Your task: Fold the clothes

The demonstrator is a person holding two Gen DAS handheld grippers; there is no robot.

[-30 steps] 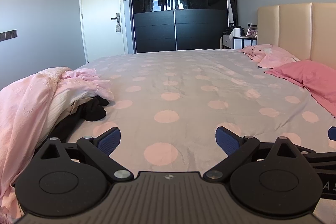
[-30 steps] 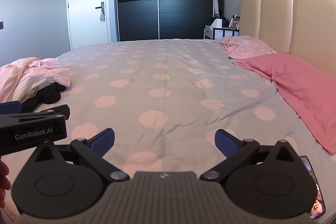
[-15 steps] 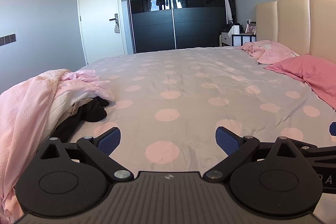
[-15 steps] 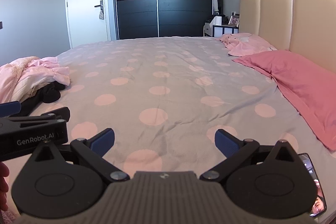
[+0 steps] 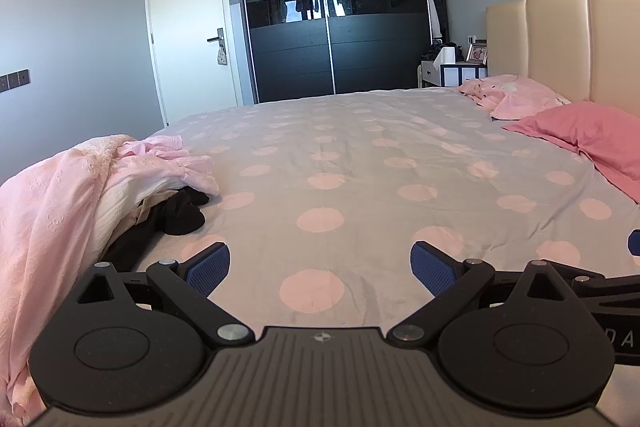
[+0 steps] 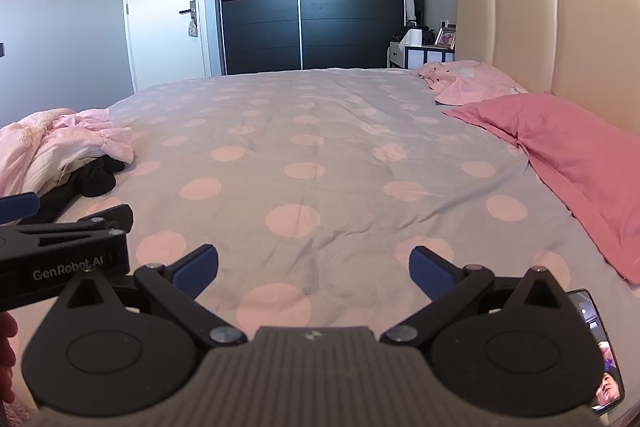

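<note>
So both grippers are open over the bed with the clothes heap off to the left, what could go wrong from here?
1. The pink garment, a cream piece and the black garment lie tangled in one heap; a grab there may lift several at once.
2. The left gripper and right gripper sit close side by side, so reaching left together risks a bump.

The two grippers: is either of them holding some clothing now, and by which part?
Nothing is held. The left gripper and right gripper both have open jaws over the bedsheet; the clothes pile lies untouched.
</note>
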